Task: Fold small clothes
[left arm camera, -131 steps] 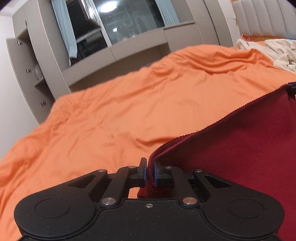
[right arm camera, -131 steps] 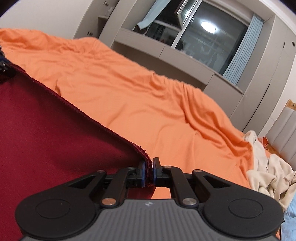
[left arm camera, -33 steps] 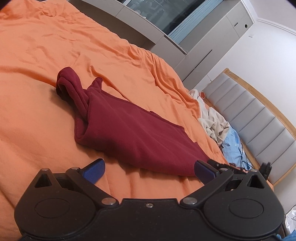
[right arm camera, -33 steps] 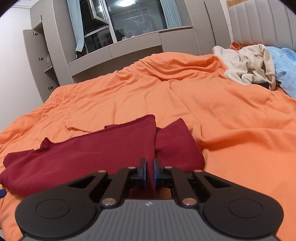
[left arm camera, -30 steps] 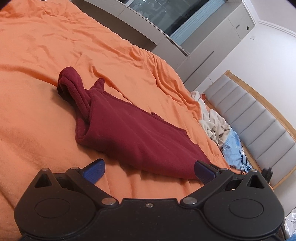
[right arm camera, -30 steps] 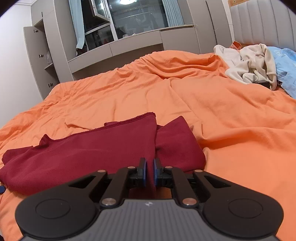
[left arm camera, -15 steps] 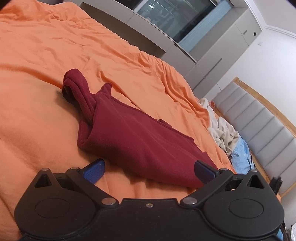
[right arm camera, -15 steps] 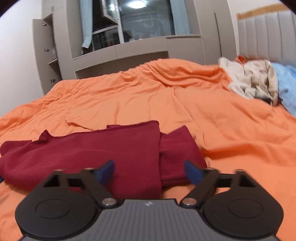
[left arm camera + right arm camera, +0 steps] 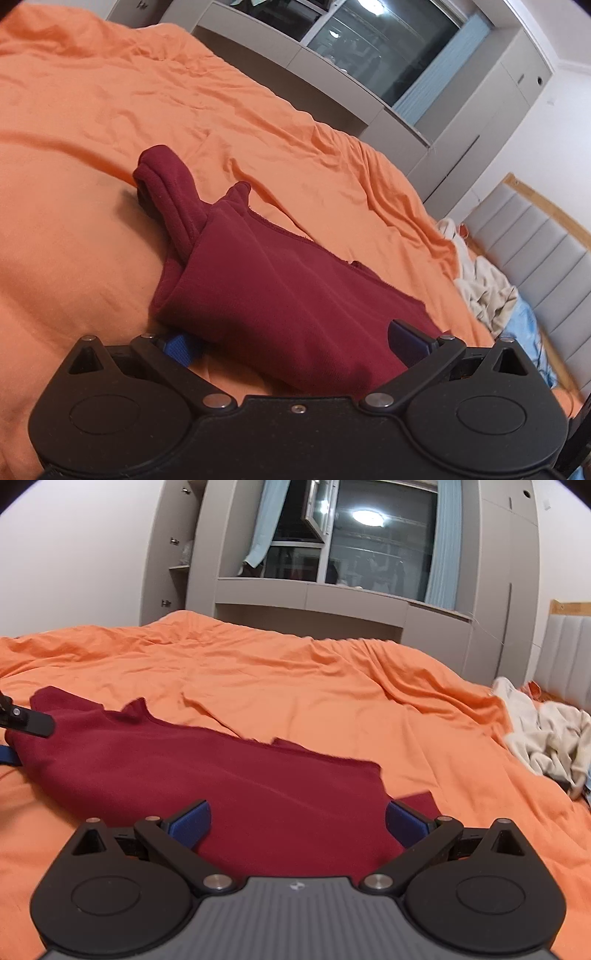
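The right gripper (image 9: 297, 821) is opening its fingers (image 9: 190, 821) wide over the near edge of the dark red cloth (image 9: 221, 775). The cloth lies between them, but the pads do not press it. The left gripper (image 9: 295, 341) also has its fingers (image 9: 404, 338) spread wide, with the cloth's near edge between them and nothing held. The red cloth lies folded on the orange bed cover (image 9: 295, 679). Only the left view shows its far end bunched into a rolled lump (image 9: 162, 177). Only the right view shows the left gripper's finger at the cloth's left end. Far right lies a pile of pale clothes (image 9: 546, 731). Beyond the bed stand a grey cabinet (image 9: 332, 602) and a dark window (image 9: 376, 546).
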